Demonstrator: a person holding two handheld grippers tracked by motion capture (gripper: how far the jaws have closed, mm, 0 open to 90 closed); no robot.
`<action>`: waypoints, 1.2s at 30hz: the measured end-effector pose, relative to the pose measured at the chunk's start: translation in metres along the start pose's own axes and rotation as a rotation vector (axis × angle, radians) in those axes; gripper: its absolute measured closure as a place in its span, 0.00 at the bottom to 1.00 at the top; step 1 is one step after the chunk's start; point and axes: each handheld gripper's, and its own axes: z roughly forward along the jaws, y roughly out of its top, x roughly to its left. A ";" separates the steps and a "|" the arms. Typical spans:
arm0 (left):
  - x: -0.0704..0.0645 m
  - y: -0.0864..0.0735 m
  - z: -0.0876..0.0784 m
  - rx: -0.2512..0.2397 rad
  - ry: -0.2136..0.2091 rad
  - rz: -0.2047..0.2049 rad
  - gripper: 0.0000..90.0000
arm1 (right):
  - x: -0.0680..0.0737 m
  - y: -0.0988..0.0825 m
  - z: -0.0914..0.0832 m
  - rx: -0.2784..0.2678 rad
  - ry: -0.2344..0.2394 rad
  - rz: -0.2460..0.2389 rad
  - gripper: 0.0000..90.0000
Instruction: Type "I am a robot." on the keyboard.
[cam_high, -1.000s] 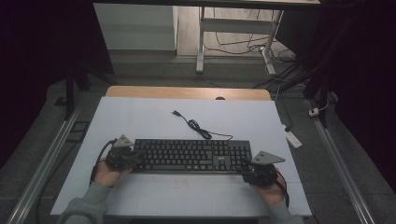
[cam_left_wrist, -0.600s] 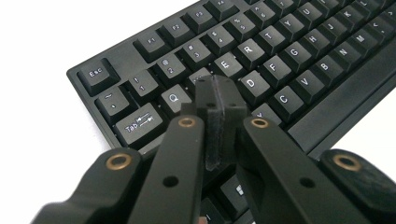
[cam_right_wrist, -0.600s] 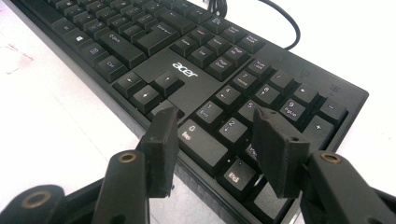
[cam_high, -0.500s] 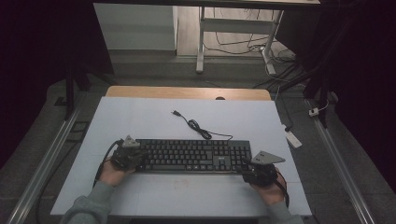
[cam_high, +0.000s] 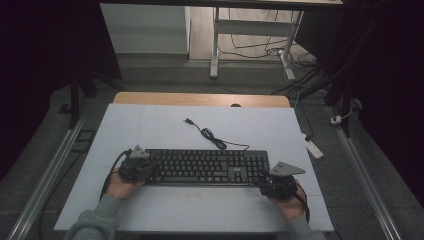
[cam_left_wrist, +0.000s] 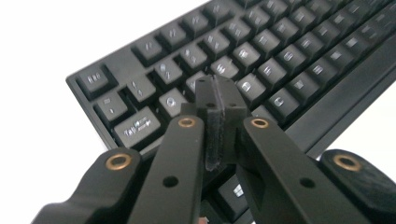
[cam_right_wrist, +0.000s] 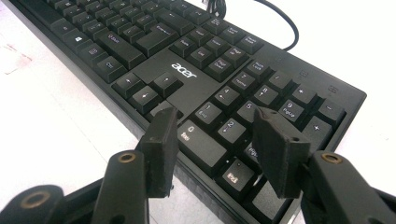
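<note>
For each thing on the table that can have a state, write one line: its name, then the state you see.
keyboard: flat on the white table, keys up, parallel to the near edge.
keyboard cable: loose, snaking away, plug unconnected.
left tongs: shut, empty, tips over the keys at the keyboard's left end.
right tongs: open, straddling the number pad's near edge; whether the pads touch it is unclear.
</note>
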 end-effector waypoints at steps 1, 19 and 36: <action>0.000 0.000 -0.002 -0.014 -0.009 -0.003 0.94 | 0.000 0.000 0.000 0.000 -0.001 0.000 0.56; 0.004 -0.003 -0.028 -0.099 -0.081 -0.060 0.45 | -0.002 0.000 -0.002 -0.008 -0.006 0.006 0.56; -0.001 -0.001 -0.031 -0.105 -0.069 -0.033 0.42 | -0.001 0.003 -0.003 -0.027 0.015 0.005 0.56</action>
